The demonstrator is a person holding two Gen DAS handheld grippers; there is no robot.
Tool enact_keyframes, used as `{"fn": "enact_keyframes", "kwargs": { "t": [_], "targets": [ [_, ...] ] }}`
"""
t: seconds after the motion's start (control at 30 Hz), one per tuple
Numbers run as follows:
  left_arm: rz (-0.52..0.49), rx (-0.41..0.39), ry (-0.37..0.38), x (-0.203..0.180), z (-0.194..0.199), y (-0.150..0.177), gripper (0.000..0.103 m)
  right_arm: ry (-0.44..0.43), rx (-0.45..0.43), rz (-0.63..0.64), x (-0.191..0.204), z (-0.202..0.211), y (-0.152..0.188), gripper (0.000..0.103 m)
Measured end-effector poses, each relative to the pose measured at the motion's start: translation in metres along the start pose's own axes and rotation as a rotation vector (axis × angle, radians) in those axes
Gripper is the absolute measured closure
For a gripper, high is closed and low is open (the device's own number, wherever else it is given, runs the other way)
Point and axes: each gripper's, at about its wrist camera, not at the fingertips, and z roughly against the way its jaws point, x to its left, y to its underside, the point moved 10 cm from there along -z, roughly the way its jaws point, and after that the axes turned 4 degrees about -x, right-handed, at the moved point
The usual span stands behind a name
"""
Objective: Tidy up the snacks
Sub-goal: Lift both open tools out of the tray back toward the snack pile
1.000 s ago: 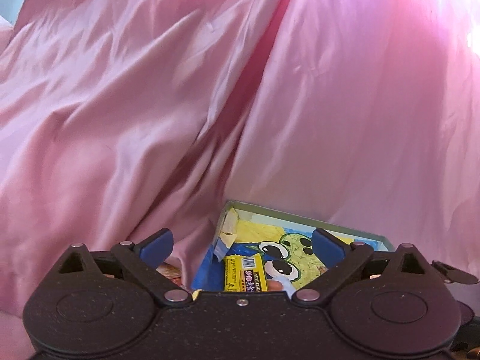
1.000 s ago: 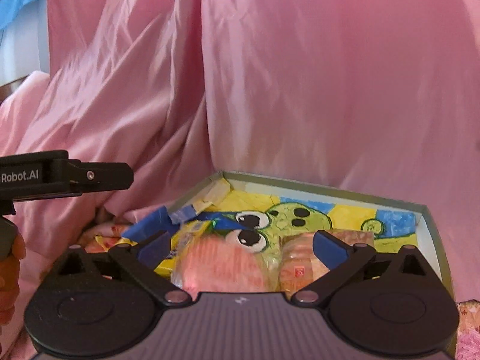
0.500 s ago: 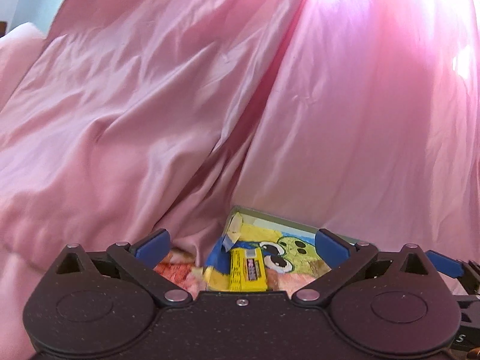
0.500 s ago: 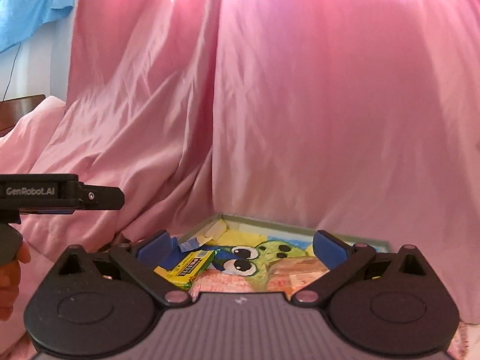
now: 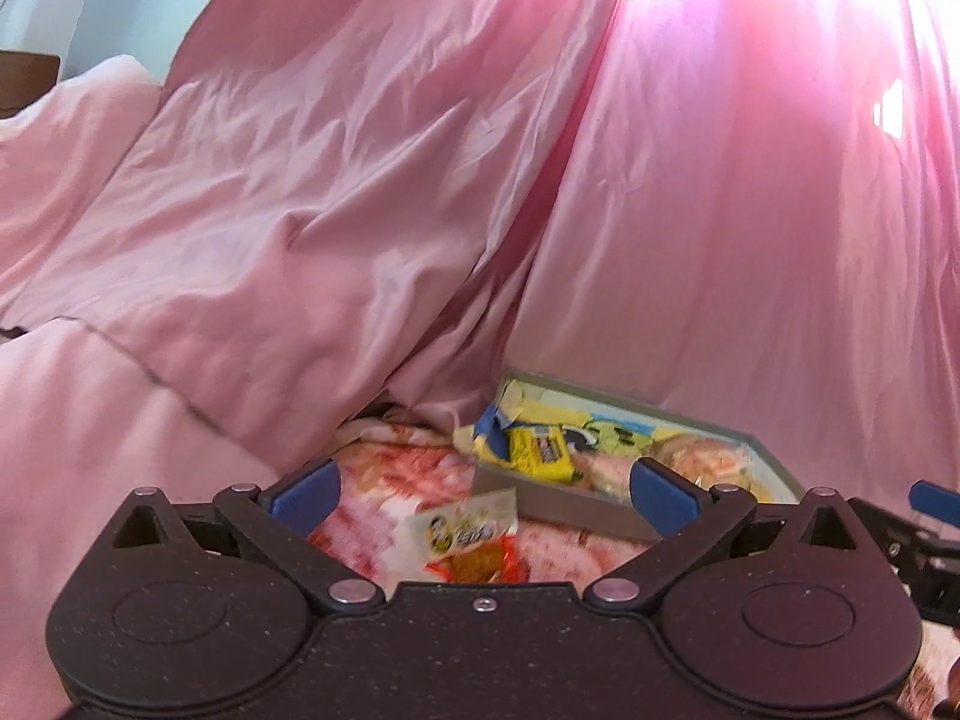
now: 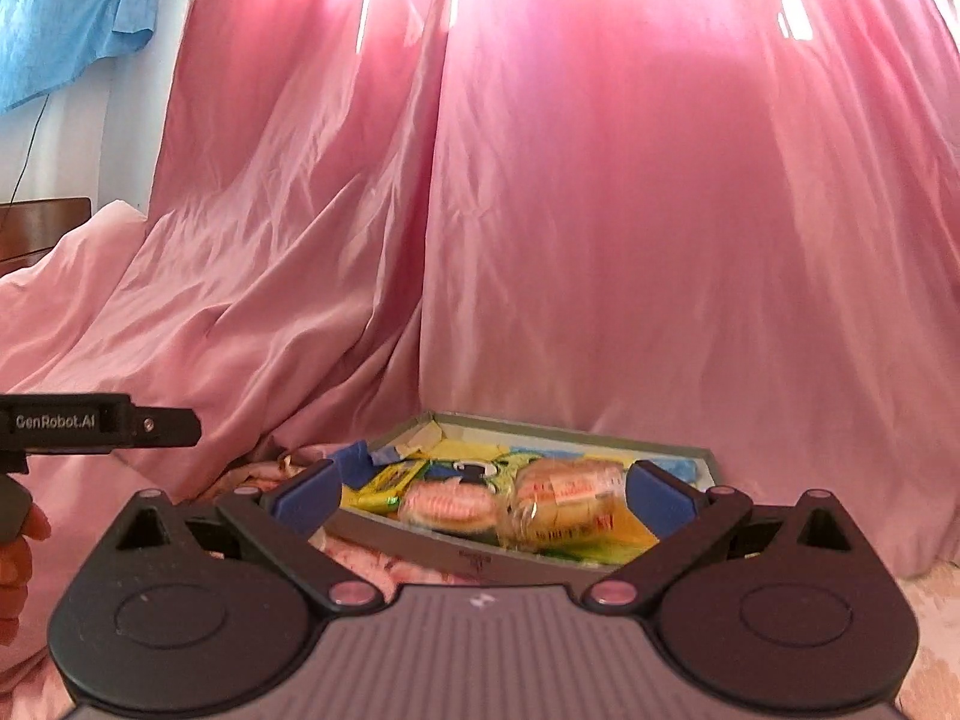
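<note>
Snacks sit in and beside one shallow grey box (image 6: pixel 456 546), which lies just ahead of both tongs on a pink floral cloth (image 5: pixel 384 480), with one large pink drape (image 6: pixel 540 210) hanging behind it; the box floor shows a yellow, blue and green cartoon print; inside it, seen from the right wrist, two clear packs with pink and orange contents lie side by side between the right tongs' blue pads, one rounder pack (image 6: pixel 450 507) to the left and one larger pack (image 6: pixel 564 501) to the right; one yellow packet (image 5: pixel 537 450) rests at the box's left end, ahead of the left tongs; one more snack packet (image 5: pixel 468 531), white with an orange-brown picture, lies outside the box on the cloth, just ahead of the left tongs and between their pads; left tongs (image 5: pixel 483 489) are spread wide and hold nothing; right tongs (image 6: pixel 480 495) are likewise spread and empty; part of one hand (image 6: pixel 18 546) shows at the right view's left edge.
</note>
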Motion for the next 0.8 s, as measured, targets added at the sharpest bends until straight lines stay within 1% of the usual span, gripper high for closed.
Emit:
{"fn": "enact_keyframes", "kwargs": {
  "t": [0.13, 0.23, 0.37, 0.5, 0.67, 0.8],
  "targets": [
    [-0.055, -0.005, 0.002, 0.0, 0.019, 0.016, 0.001, 0.01, -0.002, 0.018, 0.003, 0.022, 0.012, 0.0],
    [-0.079, 0.001, 0.006, -0.001, 0.031, 0.031, 0.001, 0.018, -0.007, 0.032, 0.006, 0.039, 0.024, 0.0],
    [-0.096, 0.037, 0.013, 0.001, 0.04, 0.056, 0.001, 0.021, -0.001, 0.049, 0.013, 0.056, 0.042, 0.0],
    [-0.115, 0.078, 0.012, 0.004, 0.045, 0.082, 0.001, 0.024, 0.012, 0.092, 0.02, 0.067, 0.061, 0.0],
    [-0.079, 0.13, -0.009, 0.016, 0.053, 0.114, 0.001, 0.026, 0.059, 0.105, 0.028, 0.076, 0.09, 0.0],
    [-0.081, 0.177, -0.022, 0.022, 0.052, 0.131, 0.001, 0.03, 0.113, 0.096, 0.029, 0.079, 0.113, 0.0]
  ]
}}
